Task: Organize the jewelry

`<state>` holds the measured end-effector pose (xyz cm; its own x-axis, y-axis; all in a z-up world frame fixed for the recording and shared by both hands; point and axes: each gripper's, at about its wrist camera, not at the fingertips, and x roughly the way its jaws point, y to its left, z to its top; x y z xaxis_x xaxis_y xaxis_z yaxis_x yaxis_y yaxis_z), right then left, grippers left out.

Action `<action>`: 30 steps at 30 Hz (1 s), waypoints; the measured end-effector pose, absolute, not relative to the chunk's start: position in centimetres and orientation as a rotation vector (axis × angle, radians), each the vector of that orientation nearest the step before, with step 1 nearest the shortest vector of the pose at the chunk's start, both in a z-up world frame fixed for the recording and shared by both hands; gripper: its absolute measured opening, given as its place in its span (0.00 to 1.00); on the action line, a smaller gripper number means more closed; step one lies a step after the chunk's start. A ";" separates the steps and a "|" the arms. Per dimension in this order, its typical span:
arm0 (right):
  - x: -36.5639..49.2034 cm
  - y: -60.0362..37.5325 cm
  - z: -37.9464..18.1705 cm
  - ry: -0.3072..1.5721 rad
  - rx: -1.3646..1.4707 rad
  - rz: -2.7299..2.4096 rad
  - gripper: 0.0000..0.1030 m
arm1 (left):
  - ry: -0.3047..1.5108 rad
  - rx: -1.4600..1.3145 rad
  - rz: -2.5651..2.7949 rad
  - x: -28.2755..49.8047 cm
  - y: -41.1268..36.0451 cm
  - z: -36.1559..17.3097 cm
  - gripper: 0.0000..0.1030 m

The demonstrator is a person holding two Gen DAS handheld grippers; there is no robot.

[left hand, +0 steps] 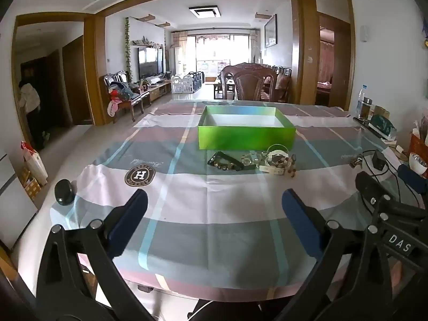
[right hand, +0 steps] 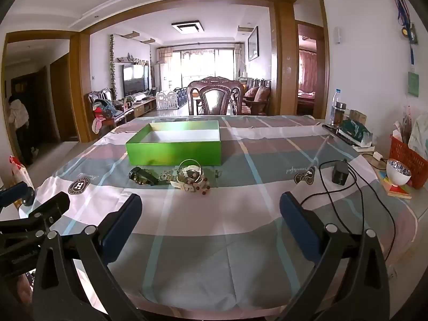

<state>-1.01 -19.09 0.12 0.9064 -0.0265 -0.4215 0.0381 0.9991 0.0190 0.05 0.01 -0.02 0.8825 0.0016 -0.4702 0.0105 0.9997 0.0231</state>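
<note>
Both tools, left tool (left hand: 214, 206) and right tool (right hand: 211, 208), gape wide, empty, low in frame; one jewelry pile (left hand: 254, 161) mid-frame touches one green box (left hand: 246, 135) on counter (left hand: 187, 200).

Home interior, dining area opening onto a living room. Indicated by: dining table (left hand: 187, 208) under a striped cloth, carved wooden chair (left hand: 250, 84), television (left hand: 149, 62) on a low cabinet, white playpen fence (left hand: 183, 83), curtained balcony window (left hand: 212, 49), bedroom doorway (right hand: 306, 93).
</note>
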 end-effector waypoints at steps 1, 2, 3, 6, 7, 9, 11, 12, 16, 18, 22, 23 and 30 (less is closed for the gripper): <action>-1.0 -19.1 0.1 0.431 0.028 -0.031 0.98 | 0.490 0.028 -0.003 0.1 0.0 -0.1 0.96; -1.0 -19.1 0.1 0.432 0.029 -0.029 0.98 | 0.492 0.030 -0.005 0.1 0.0 -0.1 0.96; -1.1 -19.1 0.1 0.431 0.029 -0.027 0.98 | 0.493 0.034 -0.009 0.2 0.0 -0.2 0.96; -1.0 -19.2 0.1 0.432 0.036 -0.031 0.98 | 0.506 0.035 -0.008 0.7 0.2 -0.8 0.96; -1.0 -19.2 0.1 0.434 0.035 -0.031 0.98 | 0.507 0.032 -0.011 0.7 0.2 -0.7 0.96; -1.1 -19.2 0.1 0.434 0.035 -0.029 0.98 | 0.504 0.029 -0.012 0.5 0.5 -0.8 0.96; -1.0 -19.2 0.1 0.435 0.034 -0.030 0.98 | 0.501 0.030 -0.013 0.7 0.7 -1.0 0.96; -1.0 -19.2 0.1 0.434 0.033 -0.031 0.98 | 0.499 0.030 -0.005 0.5 0.3 -0.7 0.96; -1.1 -19.2 0.1 0.435 0.033 -0.030 0.98 | 0.499 0.027 -0.002 0.0 0.3 -0.5 0.96; -1.1 -19.2 0.1 0.433 0.031 -0.032 0.98 | 0.500 0.024 -0.001 0.0 0.2 -0.3 0.96; -1.0 -19.2 0.1 0.434 0.031 -0.033 0.98 | 0.502 0.023 -0.002 0.0 0.3 -0.3 0.96; -1.0 -19.2 0.1 0.434 0.033 -0.032 0.98 | 0.503 0.022 -0.003 0.0 0.3 -0.3 0.96; -1.0 -19.2 0.1 0.436 0.033 -0.031 0.98 | 0.506 0.023 -0.004 0.0 0.3 -0.3 0.96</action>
<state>-0.96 -19.24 0.07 0.9058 -0.0232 -0.4230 0.0374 0.9990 0.0253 -0.02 0.31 -0.27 0.8749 0.0023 -0.4844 0.0094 0.9997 0.0216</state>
